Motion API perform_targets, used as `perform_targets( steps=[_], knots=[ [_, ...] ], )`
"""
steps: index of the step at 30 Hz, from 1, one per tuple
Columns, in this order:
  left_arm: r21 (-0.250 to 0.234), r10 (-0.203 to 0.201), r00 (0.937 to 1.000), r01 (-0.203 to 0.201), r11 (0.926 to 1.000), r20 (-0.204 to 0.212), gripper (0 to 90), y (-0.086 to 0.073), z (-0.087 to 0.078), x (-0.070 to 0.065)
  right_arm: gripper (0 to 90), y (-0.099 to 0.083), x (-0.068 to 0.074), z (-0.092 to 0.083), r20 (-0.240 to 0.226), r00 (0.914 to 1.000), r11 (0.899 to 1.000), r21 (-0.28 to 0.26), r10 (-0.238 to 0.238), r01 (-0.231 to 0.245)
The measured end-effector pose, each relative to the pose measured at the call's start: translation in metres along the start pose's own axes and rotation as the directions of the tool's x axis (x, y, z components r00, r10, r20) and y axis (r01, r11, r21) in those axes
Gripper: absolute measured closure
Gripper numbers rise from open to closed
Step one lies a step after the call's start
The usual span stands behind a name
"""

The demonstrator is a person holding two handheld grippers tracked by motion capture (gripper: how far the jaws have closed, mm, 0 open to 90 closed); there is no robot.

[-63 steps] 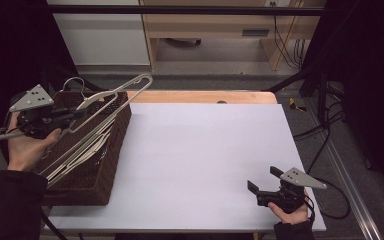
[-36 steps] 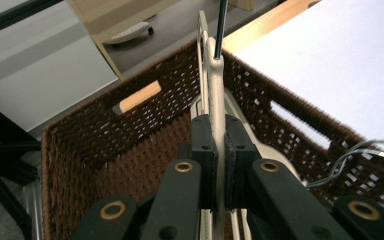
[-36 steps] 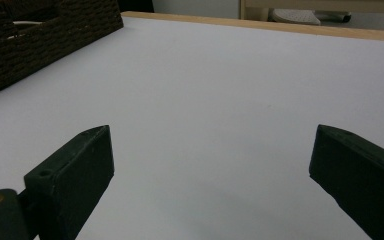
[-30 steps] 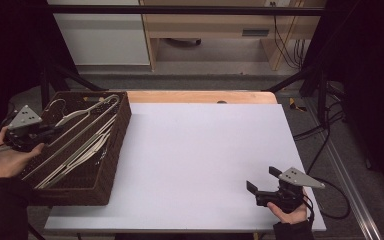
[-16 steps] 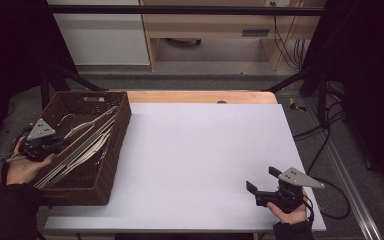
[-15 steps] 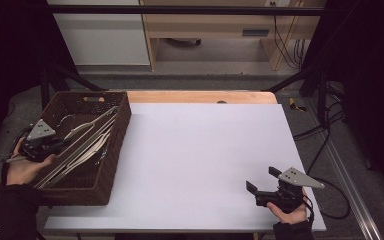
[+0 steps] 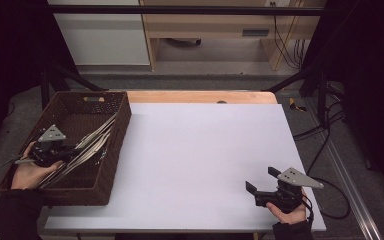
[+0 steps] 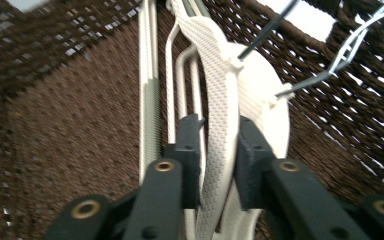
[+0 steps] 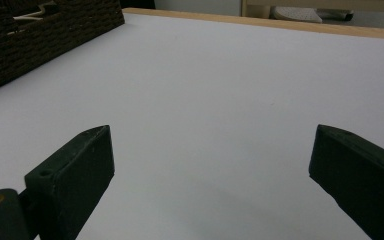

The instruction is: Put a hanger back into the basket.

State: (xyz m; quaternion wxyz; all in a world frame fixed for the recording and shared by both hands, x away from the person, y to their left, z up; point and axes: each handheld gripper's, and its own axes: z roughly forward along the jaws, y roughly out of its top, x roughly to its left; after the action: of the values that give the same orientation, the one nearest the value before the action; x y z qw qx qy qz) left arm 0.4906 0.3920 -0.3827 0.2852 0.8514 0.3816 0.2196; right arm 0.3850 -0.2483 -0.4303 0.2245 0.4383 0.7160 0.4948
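The white hanger (image 8: 215, 120) is lying down inside the wicker basket (image 7: 107, 175), its flat textured arm running straight out ahead of the left gripper (image 8: 219, 150) and passing between the two black jaws. Those jaws have just been opening, and they are now standing a little apart on either side of the arm; the close picture is soft, so I am only judging that the pads are no longer pressing on it, though one may be brushing it. That would fit a hanger being laid down with the others: it is resting on the pile and the basket floor, not hanging from the grip.

Just to one side of the jaws, more pale hangers (image 7: 92, 142) are lying in a loose bundle, slanting from the near end of the basket toward its far corner, the way long things settle in a narrow box. Their wire hooks (image 8: 330, 55) are poking up beyond the jaws against the woven wall.

From above, the left gripper (image 7: 47, 150) is sitting low over the near left part of the basket, the hand (image 7: 27, 172) cupping it from behind.

Well apart, at the near right corner of the white table (image 7: 200, 150), the right gripper (image 7: 255, 187) is waiting with its jaws spread wide and nothing between them, probably parked there to keep out of the way.
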Motion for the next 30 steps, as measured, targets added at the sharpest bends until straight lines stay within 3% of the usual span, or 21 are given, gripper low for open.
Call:
perform_targets(
  steps=[3,5,12,16,20,23,25,30],
  knots=[
    [0.019,0.009,0.9999,-0.009,0.9998,-0.006,66.8,0.001,0.003,-0.003,4.7,0.0,0.0,0.001,-0.002,1.0,1.0,-0.003,-0.005,0.005],
    [0.033,0.014,0.9998,-0.014,0.9994,0.013,63.2,0.002,0.003,-0.004,4.7,0.0,0.0,0.001,-0.002,1.0,1.0,-0.003,-0.006,0.006],
    [0.006,0.032,0.9991,-0.032,0.9995,0.028,52.2,0.005,-0.006,-0.011,4.7,0.0,0.001,0.0,-0.001,1.0,1.0,-0.002,0.0,0.0],
    [-0.033,0.035,0.9993,-0.035,0.9989,0.009,48.5,0.011,-0.016,-0.016,4.7,0.001,0.001,0.0,-0.003,1.0,1.0,-0.004,-0.002,0.002],
    [-0.112,0.052,0.9984,-0.054,0.9922,-0.02,40.7,0.022,-0.034,-0.023,4.7,0.001,0.0,-0.001,0.0,1.0,1.0,-0.007,0.001,-0.001],
    [-0.236,-0.014,0.9998,0.01,0.9717,-0.013,33.0,0.03,-0.043,-0.034,4.5,0.001,0.0,-0.001,-0.002,1.0,1.0,-0.013,0.0,0.0],
    [-0.31,-0.045,0.999,0.044,0.9498,0.004,27.7,0.034,-0.049,-0.043,4.5,0.001,0.0,-0.002,-0.002,1.0,1.0,-0.019,-0.005,0.005],
    [-0.413,-0.066,0.9966,0.081,0.907,0.05,14.4,0.041,-0.054,-0.068,4.4,0.002,0.0,-0.003,-0.004,1.0,1.0,-0.025,0.001,-0.001]
  ],
)
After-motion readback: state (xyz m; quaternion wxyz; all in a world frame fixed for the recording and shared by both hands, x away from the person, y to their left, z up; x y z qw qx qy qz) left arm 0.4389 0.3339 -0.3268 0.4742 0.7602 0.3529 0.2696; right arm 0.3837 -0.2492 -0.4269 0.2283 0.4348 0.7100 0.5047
